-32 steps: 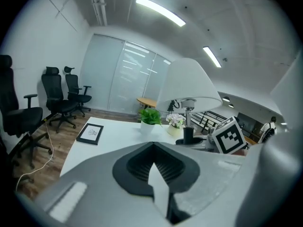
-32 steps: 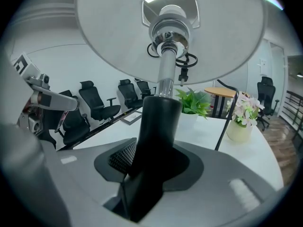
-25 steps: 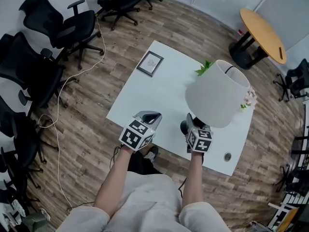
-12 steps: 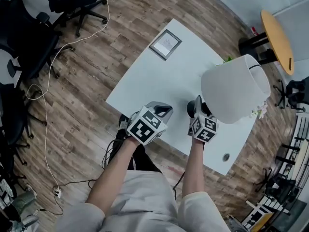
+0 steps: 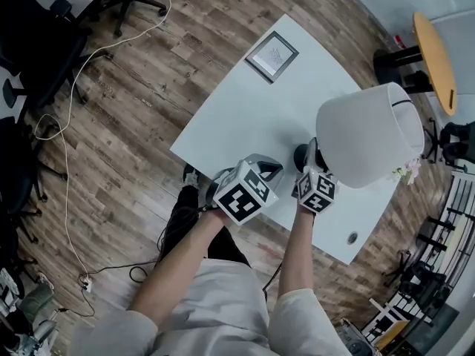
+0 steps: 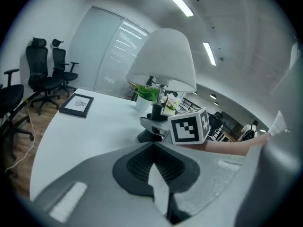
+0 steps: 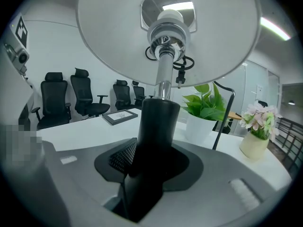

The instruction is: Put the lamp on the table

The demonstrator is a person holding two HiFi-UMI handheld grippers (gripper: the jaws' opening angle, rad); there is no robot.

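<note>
While the right claw (image 5: 309, 163) grips it, the lamp (image 5: 367, 136) stands upright, shade up.

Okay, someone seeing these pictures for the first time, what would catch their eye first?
The big white lamp, its shade looming over the right side of the white table, with the right gripper clamped on its dark stem. Next comes the left gripper beside it, holding nothing, and a framed picture at the table's far corner.
</note>
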